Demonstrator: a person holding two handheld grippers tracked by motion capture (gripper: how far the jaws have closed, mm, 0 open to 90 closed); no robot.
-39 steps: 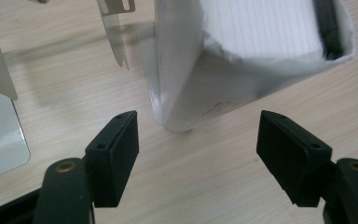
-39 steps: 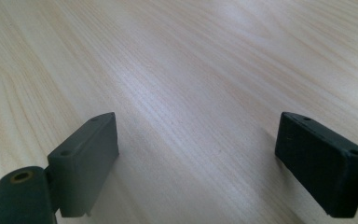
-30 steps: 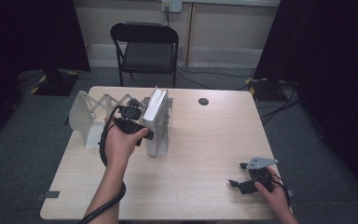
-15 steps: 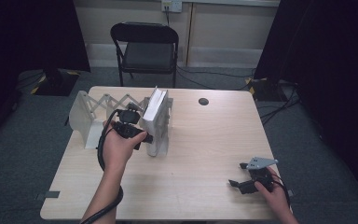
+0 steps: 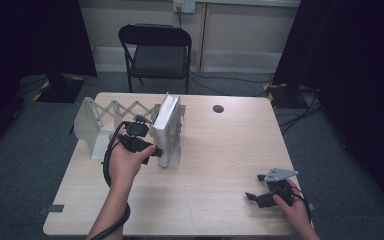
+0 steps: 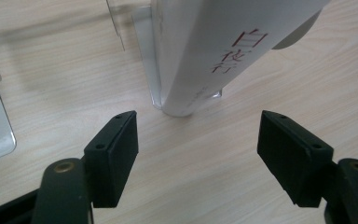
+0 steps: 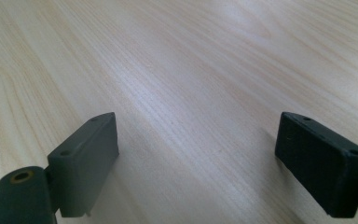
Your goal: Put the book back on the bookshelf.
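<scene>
White expandable book rack (image 5: 97,122) sits at the far-left part of the table (image 5: 220,150), and a white book (image 5: 166,120) stands upright at the rack's right end, spine toward the person, red characters on the spine in the left gripper view (image 6: 205,51). Left gripper (image 5: 147,150) is just left of the book, low at its near bottom corner, jaws about half spread with nothing between them and pads clear of the spine (image 6: 198,140). Right gripper (image 5: 260,196) is well apart to the book's right at the near table edge, low over bare wood, jaws wide apart and holding nothing (image 7: 196,158).
</scene>
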